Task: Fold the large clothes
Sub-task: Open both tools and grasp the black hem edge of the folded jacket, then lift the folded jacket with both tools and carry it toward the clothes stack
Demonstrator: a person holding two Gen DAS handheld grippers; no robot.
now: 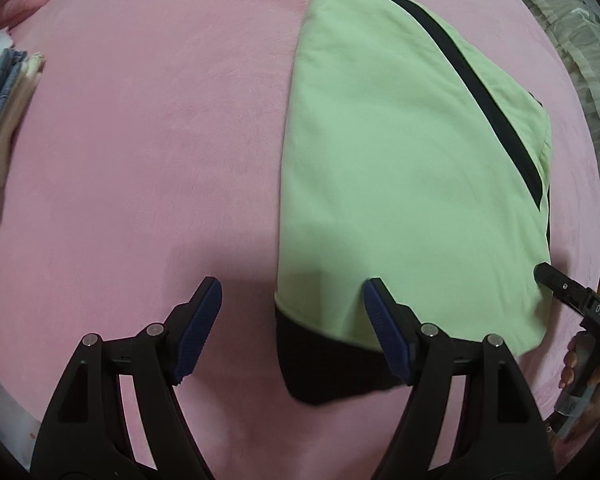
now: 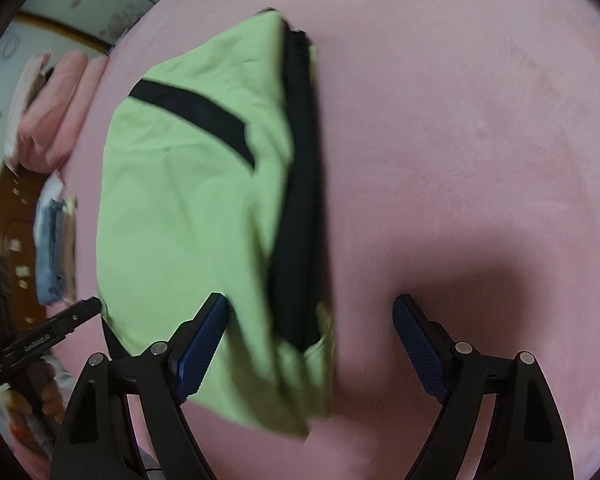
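Light-green garment with black trim (image 1: 400, 160), already folded into a compact panel, lies right of centre on the pink plush bed cover (image 1: 140, 160). Left tool (image 1: 292, 304) and right tool (image 2: 312, 316) both spread, pinching nothing; further folding apparently remains.

Pink blanket (image 1: 140, 160): broad bare stretch left of the green garment (image 1: 400, 160). Obstacles: folded clothes stack (image 1: 4, 128) at far left edge; pink pillows (image 2: 60, 112) beyond.
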